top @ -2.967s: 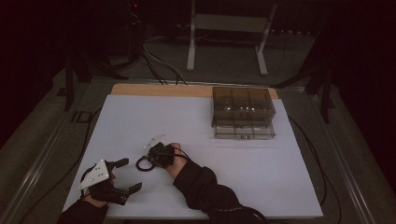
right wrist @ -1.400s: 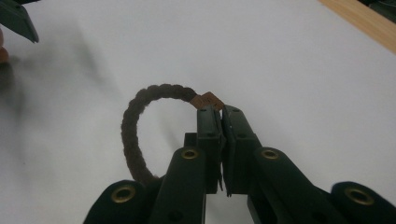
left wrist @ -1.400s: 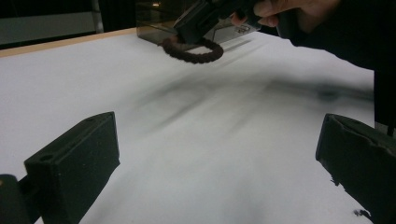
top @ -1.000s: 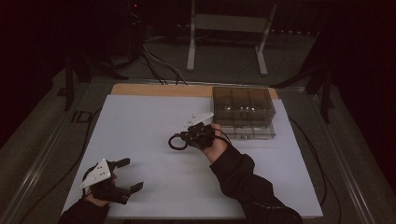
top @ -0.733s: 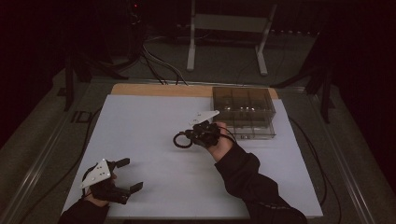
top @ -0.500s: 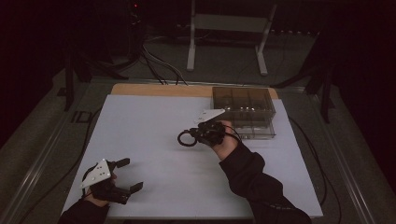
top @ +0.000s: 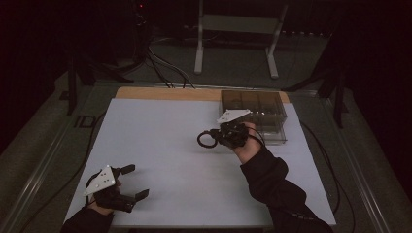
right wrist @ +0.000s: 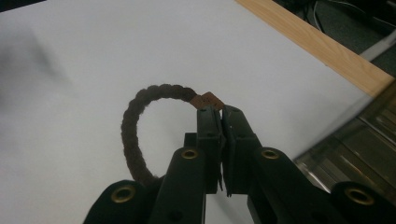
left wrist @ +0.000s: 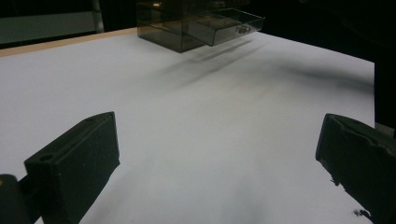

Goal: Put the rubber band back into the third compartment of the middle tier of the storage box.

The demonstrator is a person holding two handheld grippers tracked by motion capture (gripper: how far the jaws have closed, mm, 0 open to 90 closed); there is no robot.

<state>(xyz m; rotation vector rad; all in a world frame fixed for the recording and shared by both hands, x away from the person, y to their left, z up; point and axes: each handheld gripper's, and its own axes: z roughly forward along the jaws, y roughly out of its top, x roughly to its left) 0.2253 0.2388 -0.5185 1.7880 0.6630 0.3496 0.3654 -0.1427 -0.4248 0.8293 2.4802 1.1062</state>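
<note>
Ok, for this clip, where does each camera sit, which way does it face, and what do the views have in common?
High view: above the person's side, looking forward and down on the white table; both forearms, left gripper, right gripper.
Left gripper view: low over the table, facing the drawer box; its two jaws wide apart.
Right gripper view: looking along closed jaws pinching a dark braided ring.
Shared: the high and left gripper views both show the drawer box with one drawer pulled out.

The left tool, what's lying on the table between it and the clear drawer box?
Nothing: in the left gripper view, bare white table runs from the open left tool to the drawer box. The high view agrees.
</note>
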